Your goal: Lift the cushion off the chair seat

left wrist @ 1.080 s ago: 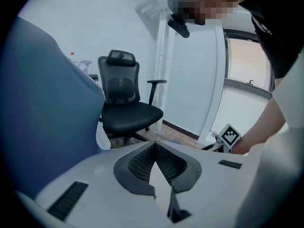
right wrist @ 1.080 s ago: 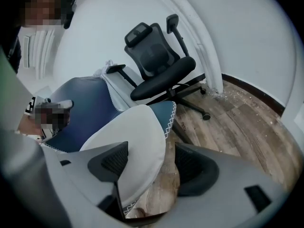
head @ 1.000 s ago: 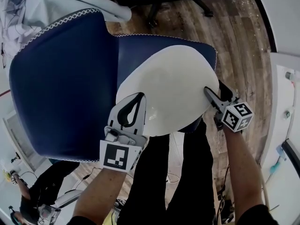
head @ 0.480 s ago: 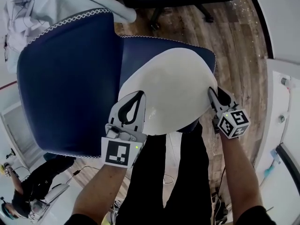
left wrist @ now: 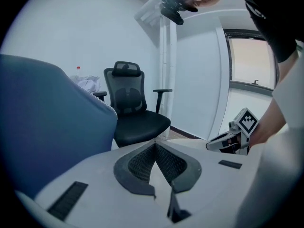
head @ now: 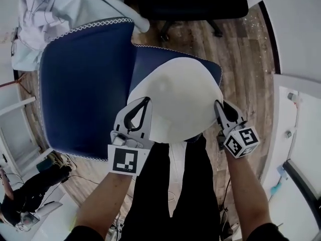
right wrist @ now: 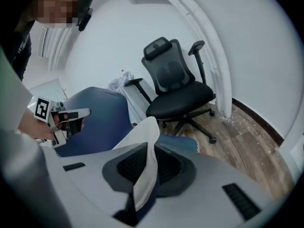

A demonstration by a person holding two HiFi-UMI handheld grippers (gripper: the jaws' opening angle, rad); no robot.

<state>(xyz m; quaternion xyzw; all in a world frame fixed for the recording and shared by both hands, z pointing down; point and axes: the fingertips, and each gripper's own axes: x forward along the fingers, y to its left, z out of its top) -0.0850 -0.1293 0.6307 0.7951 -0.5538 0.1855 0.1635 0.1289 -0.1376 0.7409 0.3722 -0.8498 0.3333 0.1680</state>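
The fingers [left wrist: 137, 163] of the left gripper [left wrist: 154, 146] are pressed together on the near left rim of the cushion [head: 175, 99], with a pale sliver of it wedged between the pads. The right gripper [right wrist: 147, 151] has its fingers [right wrist: 126, 163] closing, almost together, on the near right rim. There the white edge stands up between the pads and curls over above them.

The one cushion is held by both grippers at once. It is nearly round, a little longer along the line from one gripper to the other. Its broad face is turned up and its near edge is towards the person. It hangs over the seat [head: 150, 59] of the one blue chair [head: 85, 84], whose backrest [head: 75, 69] rises at its left side. In the right gripper view the gripped edge sits above the blue seat; whether the far side is clear of it I cannot tell.

Beyond, one black office chair [head: 195, 1] stands on the wooden floor [head: 246, 59].
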